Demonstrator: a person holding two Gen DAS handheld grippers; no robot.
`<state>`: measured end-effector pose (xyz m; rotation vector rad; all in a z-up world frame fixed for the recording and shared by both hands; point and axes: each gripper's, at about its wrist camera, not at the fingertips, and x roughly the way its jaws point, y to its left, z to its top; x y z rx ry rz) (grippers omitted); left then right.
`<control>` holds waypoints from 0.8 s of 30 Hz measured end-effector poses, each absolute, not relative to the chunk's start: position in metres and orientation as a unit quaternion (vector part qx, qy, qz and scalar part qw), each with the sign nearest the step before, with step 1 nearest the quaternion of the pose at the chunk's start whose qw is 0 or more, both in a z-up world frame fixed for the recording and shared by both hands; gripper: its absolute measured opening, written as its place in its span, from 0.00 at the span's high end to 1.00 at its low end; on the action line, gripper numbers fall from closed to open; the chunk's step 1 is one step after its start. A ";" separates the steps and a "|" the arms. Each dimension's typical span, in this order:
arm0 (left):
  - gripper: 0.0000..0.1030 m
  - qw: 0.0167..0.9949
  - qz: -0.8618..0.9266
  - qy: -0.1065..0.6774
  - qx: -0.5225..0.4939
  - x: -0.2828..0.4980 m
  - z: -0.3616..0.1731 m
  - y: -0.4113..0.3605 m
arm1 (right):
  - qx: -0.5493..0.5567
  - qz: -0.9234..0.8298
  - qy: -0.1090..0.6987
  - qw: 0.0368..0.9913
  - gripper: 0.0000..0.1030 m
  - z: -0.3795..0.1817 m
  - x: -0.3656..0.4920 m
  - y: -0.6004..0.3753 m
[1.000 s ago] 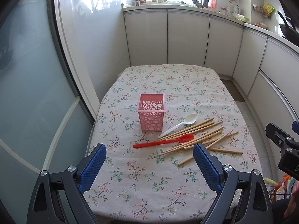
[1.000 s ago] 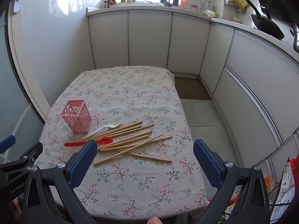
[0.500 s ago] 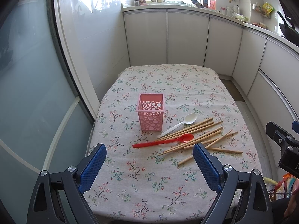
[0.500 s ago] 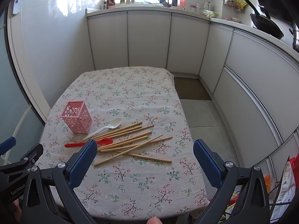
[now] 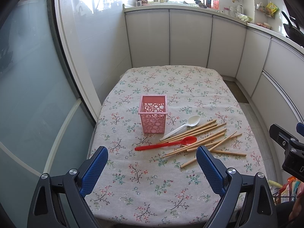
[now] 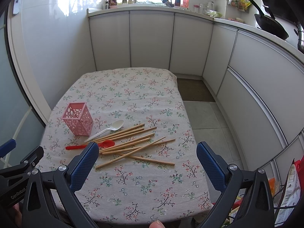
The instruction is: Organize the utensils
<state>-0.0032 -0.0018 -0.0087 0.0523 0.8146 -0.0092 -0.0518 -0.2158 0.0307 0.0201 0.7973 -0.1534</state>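
A pink perforated utensil holder [image 5: 153, 116] [image 6: 77, 118] stands upright and empty on the floral tablecloth. To its right lie a white plastic spoon [image 5: 182, 126] [image 6: 108, 129], a red spoon [image 5: 167, 143] [image 6: 106, 144] and several wooden chopsticks [image 5: 205, 138] [image 6: 133, 142] in a loose pile. My left gripper [image 5: 152, 168] hovers open above the table's near edge, short of the red spoon. My right gripper [image 6: 148, 163] hangs open over the near side of the chopstick pile, nothing between its fingers.
The table [image 5: 171, 79] [image 6: 133, 199] is hemmed by a frosted glass door [image 5: 28, 95] on the left and white cabinets [image 6: 152, 41] behind and to the right. Tiled floor [image 6: 205, 117] runs along the right. Bags and packets [image 6: 288, 186] sit low at the right.
The right gripper has moved slightly forward and down toward the chopstick pile. The left view is almost unchanged. Nothing on the table has moved.
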 end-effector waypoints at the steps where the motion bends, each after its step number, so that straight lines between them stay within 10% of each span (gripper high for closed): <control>1: 0.07 0.918 -0.005 0.396 0.025 -0.004 -0.009 -0.002 | 0.010 -0.074 0.387 0.919 0.00 0.031 -0.052 -0.216; 24: 0.07 0.918 -0.005 0.396 0.025 -0.005 -0.007 -0.002 | 0.011 -0.074 0.390 0.918 0.00 0.031 -0.052 -0.215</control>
